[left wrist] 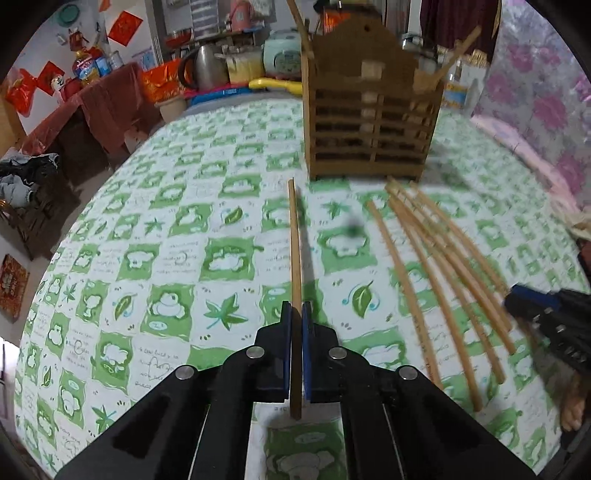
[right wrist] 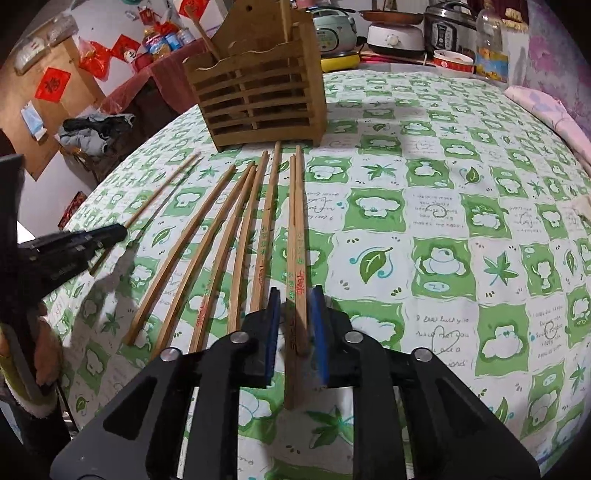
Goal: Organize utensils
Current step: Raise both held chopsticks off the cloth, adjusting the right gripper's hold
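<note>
A slatted wooden utensil holder (left wrist: 369, 129) (right wrist: 258, 92) stands upright at the far side of the table, with a few chopsticks sticking out of it. My left gripper (left wrist: 296, 306) is shut on a single wooden chopstick (left wrist: 294, 240), which points toward the holder and hovers above the cloth. Several loose chopsticks (left wrist: 443, 277) (right wrist: 221, 240) lie side by side in front of the holder. My right gripper (right wrist: 295, 291) straddles the rightmost pair of chopsticks (right wrist: 297, 221); its blue pads stand slightly apart from them, with a gap on the left side.
The table wears a green and white patterned cloth (right wrist: 443, 221). Its rounded edge falls away at the left. Behind it stand a kettle (left wrist: 207, 66), rice cookers (right wrist: 332, 29) and a bottle (right wrist: 491, 48). Pink fabric (right wrist: 554, 110) lies at the right edge.
</note>
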The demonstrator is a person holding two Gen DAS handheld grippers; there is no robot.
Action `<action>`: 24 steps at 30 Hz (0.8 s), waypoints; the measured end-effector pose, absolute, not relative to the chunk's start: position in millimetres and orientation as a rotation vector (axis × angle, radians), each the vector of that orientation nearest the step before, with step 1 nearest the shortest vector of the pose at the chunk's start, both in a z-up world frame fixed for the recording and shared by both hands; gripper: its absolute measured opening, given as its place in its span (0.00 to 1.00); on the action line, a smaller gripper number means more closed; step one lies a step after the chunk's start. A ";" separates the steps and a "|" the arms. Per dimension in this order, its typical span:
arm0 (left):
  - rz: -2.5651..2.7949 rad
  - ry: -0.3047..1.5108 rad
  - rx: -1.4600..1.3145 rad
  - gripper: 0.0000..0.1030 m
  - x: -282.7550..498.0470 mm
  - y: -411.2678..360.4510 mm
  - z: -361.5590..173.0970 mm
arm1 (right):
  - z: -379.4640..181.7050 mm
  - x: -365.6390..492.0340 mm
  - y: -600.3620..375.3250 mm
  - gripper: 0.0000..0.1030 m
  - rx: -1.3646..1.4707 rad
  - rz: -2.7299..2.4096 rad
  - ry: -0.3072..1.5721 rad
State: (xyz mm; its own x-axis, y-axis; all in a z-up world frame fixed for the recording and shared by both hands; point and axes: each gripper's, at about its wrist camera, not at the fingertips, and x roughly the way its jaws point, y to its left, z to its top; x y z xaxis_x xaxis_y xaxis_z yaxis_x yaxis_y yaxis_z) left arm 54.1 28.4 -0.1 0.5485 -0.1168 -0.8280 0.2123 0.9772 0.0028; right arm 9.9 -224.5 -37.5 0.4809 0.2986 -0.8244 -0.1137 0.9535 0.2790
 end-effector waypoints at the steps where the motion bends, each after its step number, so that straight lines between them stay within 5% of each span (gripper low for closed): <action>1: -0.199 0.957 0.097 0.05 53.2 29.9 2.6 | -37.9 9.8 -222.1 0.22 0.183 0.251 1.043; 4: -0.194 0.933 0.065 0.05 53.2 34.3 7.6 | -37.5 10.1 -216.9 0.20 0.148 0.240 1.041; 5: -0.192 0.931 0.056 0.05 53.2 35.6 8.4 | -37.4 10.0 -217.9 0.12 0.153 0.237 1.040; 24: -0.214 0.885 -0.106 0.05 47.0 66.4 22.2 | -13.8 -6.2 -249.7 0.12 0.325 0.285 0.876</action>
